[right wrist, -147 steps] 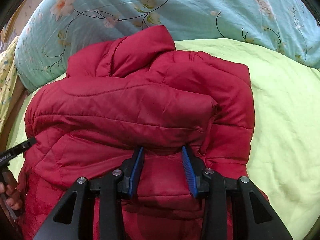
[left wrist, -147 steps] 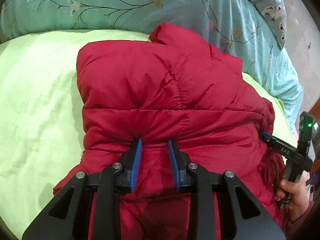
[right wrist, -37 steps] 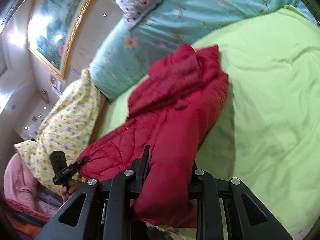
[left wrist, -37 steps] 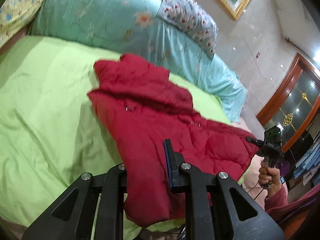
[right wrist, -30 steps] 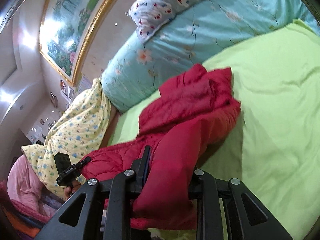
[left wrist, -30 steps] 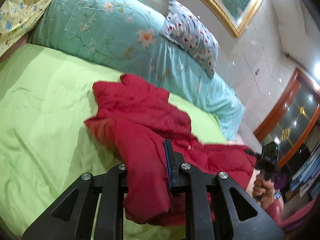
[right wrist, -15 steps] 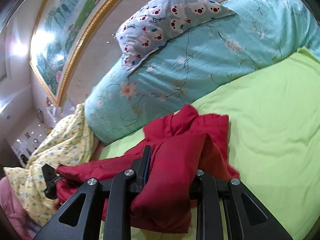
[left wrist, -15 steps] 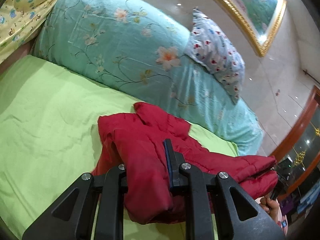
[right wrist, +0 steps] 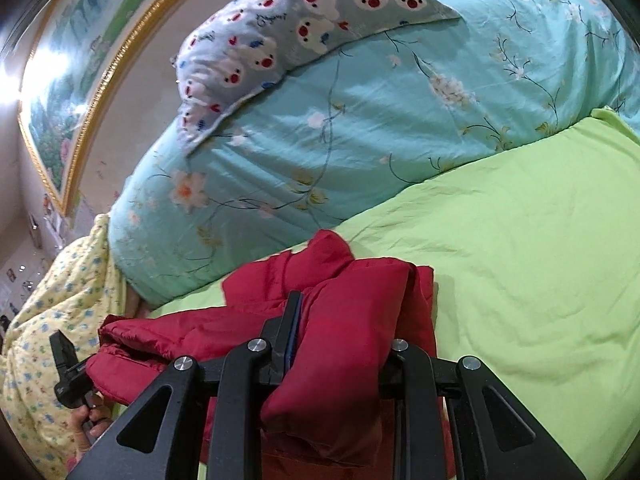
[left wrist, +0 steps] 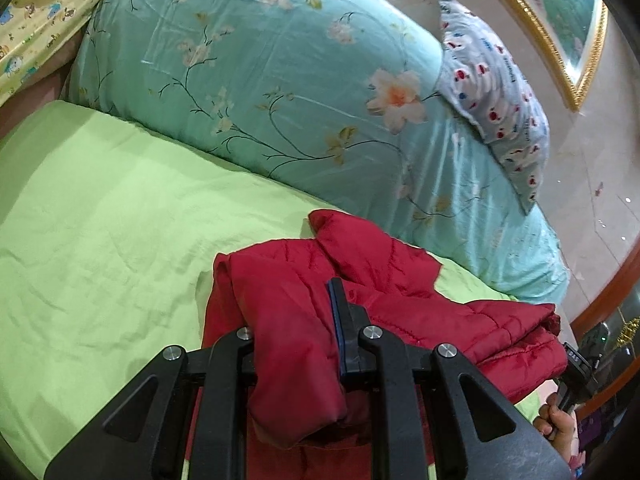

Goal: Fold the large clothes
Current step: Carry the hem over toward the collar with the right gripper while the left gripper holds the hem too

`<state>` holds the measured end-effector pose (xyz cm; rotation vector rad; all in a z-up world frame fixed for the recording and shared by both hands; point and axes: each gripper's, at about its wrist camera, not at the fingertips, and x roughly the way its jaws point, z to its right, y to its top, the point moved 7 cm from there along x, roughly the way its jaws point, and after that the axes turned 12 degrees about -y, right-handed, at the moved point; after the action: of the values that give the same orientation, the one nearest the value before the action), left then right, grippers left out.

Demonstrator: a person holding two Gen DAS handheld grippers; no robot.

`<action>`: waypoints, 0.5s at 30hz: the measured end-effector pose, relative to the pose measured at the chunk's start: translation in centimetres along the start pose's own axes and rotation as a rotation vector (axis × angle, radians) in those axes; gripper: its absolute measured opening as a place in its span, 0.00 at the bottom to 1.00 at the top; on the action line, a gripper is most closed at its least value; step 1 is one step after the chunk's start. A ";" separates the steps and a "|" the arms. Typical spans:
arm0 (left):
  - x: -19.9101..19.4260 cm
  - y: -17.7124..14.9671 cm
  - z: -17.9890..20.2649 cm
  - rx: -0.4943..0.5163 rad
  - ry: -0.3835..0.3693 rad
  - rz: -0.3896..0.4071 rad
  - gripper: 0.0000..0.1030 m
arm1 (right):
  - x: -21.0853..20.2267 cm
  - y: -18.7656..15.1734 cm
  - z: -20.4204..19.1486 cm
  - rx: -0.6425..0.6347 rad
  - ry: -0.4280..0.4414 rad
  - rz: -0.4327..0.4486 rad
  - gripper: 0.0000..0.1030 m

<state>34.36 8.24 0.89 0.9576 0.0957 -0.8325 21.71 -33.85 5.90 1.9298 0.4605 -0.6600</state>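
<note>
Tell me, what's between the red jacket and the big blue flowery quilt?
Only bare green sheet, a narrow strip in the left wrist view, separates the red jacket from the blue flowery quilt.

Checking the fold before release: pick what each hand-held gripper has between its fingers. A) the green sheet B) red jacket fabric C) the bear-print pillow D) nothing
B: red jacket fabric bunches between the fingers of the left hand-held gripper and the right hand-held gripper.
</note>
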 end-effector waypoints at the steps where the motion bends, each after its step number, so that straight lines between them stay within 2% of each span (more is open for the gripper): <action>1: 0.5 0.1 -0.3 -0.004 0.011 -0.003 0.16 | 0.5 0.1 0.1 0.002 -0.011 -0.001 0.23; 15: 8.0 1.6 -3.4 -0.033 0.159 -0.037 0.18 | 9.2 1.4 0.9 -0.015 -0.163 -0.032 0.24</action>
<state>41.93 6.60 -3.41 0.9927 0.2647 -0.7857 29.48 -34.97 0.78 1.8410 0.3928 -0.8253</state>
